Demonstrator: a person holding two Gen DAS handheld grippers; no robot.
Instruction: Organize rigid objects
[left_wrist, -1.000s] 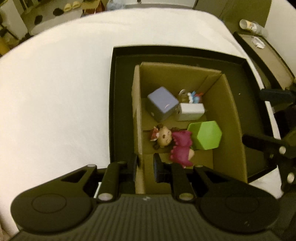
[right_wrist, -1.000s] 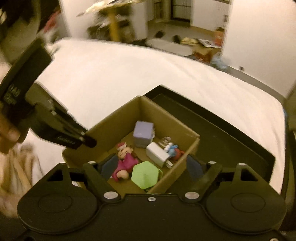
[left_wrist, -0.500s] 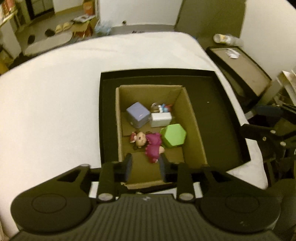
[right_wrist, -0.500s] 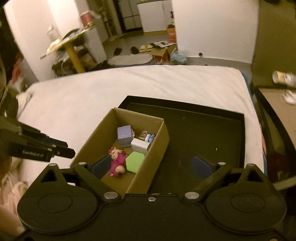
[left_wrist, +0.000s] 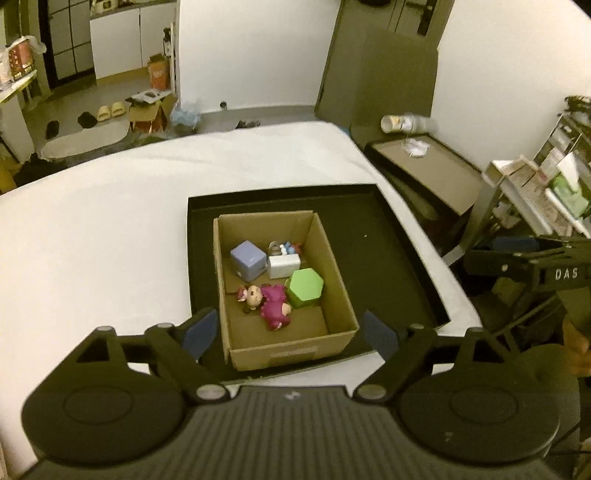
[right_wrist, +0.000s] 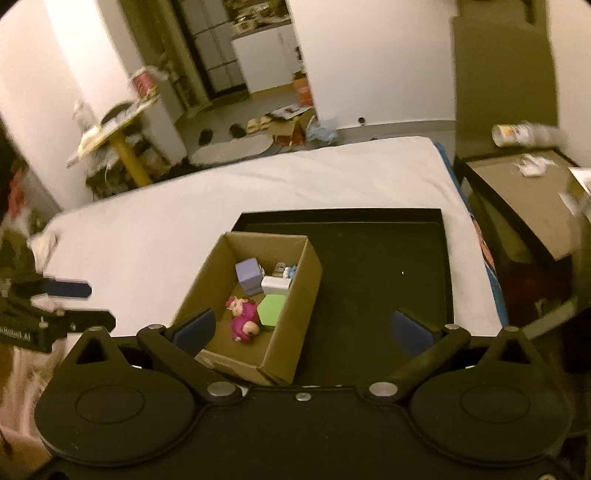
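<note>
An open cardboard box (left_wrist: 336, 273) stands in a black tray (left_wrist: 388, 258) on a white bed. Inside lie a purple cube (left_wrist: 248, 260), a white block (left_wrist: 283, 266), a green hexagonal block (left_wrist: 306, 287), a pink doll (left_wrist: 267, 300) and a small blue-and-red figure (left_wrist: 286, 247). My left gripper (left_wrist: 290, 334) is open and empty, high above the box's near wall. My right gripper (right_wrist: 301, 326) is open and empty, high above the box (right_wrist: 295, 295) and the tray (right_wrist: 369, 266). The doll (right_wrist: 243, 314) and green block (right_wrist: 272, 309) show there too.
The white bed (left_wrist: 92, 240) spreads left of the tray. A brown side table (left_wrist: 424, 166) with a tipped cup (left_wrist: 404, 123) stands to the right. A wire rack (left_wrist: 535, 184) is at the far right. Floor clutter lies beyond the bed.
Both grippers have pulled up and back from the box. My left gripper, nearly shut at the box's wall before, has opened wide. The objects in the box have stayed put.
</note>
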